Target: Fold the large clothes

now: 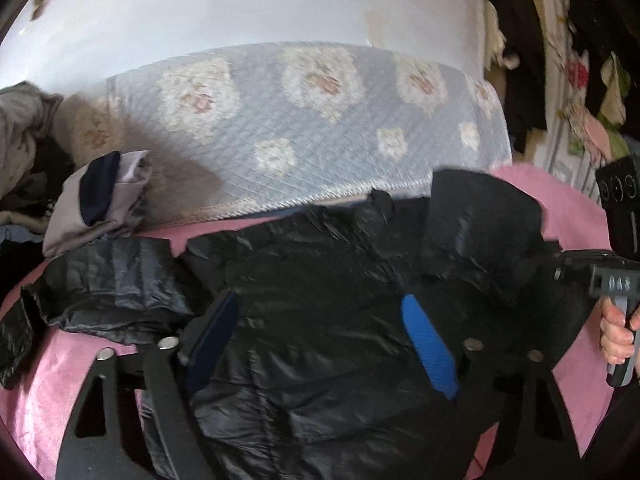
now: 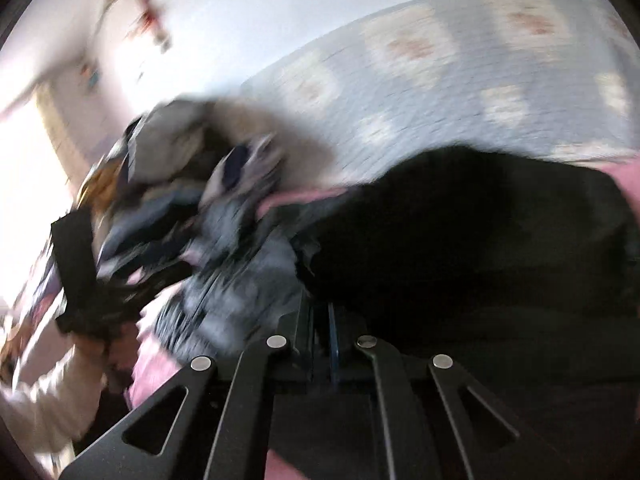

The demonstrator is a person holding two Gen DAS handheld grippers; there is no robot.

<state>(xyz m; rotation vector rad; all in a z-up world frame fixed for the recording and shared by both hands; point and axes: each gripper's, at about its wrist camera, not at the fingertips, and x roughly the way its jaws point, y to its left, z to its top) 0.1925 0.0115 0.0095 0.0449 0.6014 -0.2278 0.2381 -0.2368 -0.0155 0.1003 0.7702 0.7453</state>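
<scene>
The left gripper (image 1: 320, 332) stands with its jaws wide, the blue pads spread over the chest of the black puffer jacket (image 1: 320, 300) and pressing on nothing. The right gripper (image 2: 320, 344) has its jaws drawn almost together; whether a thin fold of the jacket's fabric is pinched between them cannot be told, since that view is blurred and dark. The jacket lies spread on the pink blanket (image 1: 60, 360), one sleeve (image 1: 100, 288) stretched out to the left of its body and the other already laid over the right of its chest. Behind the jacket runs the flowered mattress edge (image 1: 320, 120), and beyond the stretched sleeve sits a heap of other clothes (image 1: 100, 196). The step in hand looks like bringing that outstretched sleeve across the body. To do it well, the left pads should close on the sleeve near its cuff, catching both layers of the slippery shell, while the right holds the body flat so the padding does not slide on the blanket.
</scene>
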